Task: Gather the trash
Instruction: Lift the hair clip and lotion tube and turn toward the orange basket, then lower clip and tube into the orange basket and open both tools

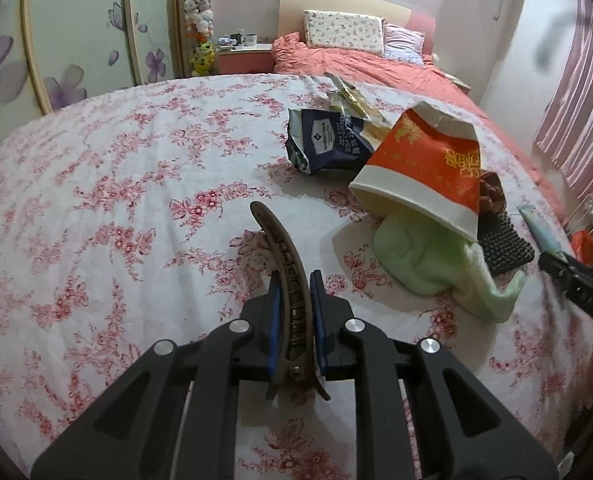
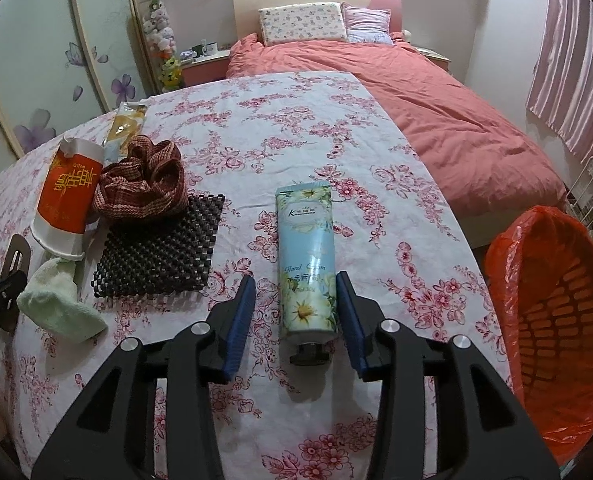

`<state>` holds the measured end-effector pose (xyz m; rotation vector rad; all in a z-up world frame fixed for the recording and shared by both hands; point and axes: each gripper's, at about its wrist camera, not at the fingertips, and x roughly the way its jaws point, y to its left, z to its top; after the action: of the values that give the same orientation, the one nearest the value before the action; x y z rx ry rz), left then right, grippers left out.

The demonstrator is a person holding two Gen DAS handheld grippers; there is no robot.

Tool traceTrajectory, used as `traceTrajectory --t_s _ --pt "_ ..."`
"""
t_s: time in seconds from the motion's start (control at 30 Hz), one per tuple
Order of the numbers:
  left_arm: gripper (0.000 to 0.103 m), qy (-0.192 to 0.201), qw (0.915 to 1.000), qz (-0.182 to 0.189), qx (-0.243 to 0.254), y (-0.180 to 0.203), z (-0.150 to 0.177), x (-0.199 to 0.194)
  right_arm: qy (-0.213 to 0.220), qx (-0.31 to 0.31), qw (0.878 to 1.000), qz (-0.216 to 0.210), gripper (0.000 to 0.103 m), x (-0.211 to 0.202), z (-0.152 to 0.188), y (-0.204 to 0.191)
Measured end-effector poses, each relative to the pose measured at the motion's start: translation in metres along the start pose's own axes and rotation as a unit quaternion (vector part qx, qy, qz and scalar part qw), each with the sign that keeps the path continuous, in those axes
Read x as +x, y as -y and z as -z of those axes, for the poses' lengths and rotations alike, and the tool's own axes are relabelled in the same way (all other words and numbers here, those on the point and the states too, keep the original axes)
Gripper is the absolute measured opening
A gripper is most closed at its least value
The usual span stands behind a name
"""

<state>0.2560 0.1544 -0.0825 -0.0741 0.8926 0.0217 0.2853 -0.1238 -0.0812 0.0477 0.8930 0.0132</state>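
Note:
My left gripper (image 1: 294, 276) is shut on a curved brown hair clip (image 1: 280, 240), held above the floral tablecloth (image 1: 116, 200). A tipped red-and-white paper cup (image 1: 424, 168), a navy snack bag (image 1: 328, 140) and a yellowish wrapper (image 1: 352, 98) lie to its right. In the right wrist view, a light-blue hand cream tube (image 2: 305, 236) lies on the cloth between the jaws of my right gripper (image 2: 295, 280). There is a clear gap between the tube and the left pad, so this gripper is open. The cup (image 2: 66, 196) shows at the left there.
A basket lined with an orange bag (image 2: 556, 300) stands off the table's right edge. A green cloth (image 2: 56, 304), a black studded mat (image 2: 160, 252) and a red-brown scrunchie (image 2: 144, 180) lie left of the tube. A bed with a pink cover (image 2: 436, 120) stands behind the table.

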Motion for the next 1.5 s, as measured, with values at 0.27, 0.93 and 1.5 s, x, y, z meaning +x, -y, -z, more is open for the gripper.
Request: traceTrajectory --t_s 0.27,0.93,1.5 --pt "0.014 0.003 0.9996 -0.021 0.019 0.007 0.002 -0.008 0.02 0.01 1.0 -0.017 0.027 -0.012 0.004 0.005" --pt "0.014 0.069 0.993 0.084 0.047 0.07 -0.012 -0.091 0.113 0.056 0.991 -0.042 0.027 -0.097 0.001 0.046" --pt "0.014 0.061 0.9441 0.275 0.172 0.279 -0.008 -0.114 0.166 0.162 0.972 0.032 0.027 -0.139 0.027 0.163"
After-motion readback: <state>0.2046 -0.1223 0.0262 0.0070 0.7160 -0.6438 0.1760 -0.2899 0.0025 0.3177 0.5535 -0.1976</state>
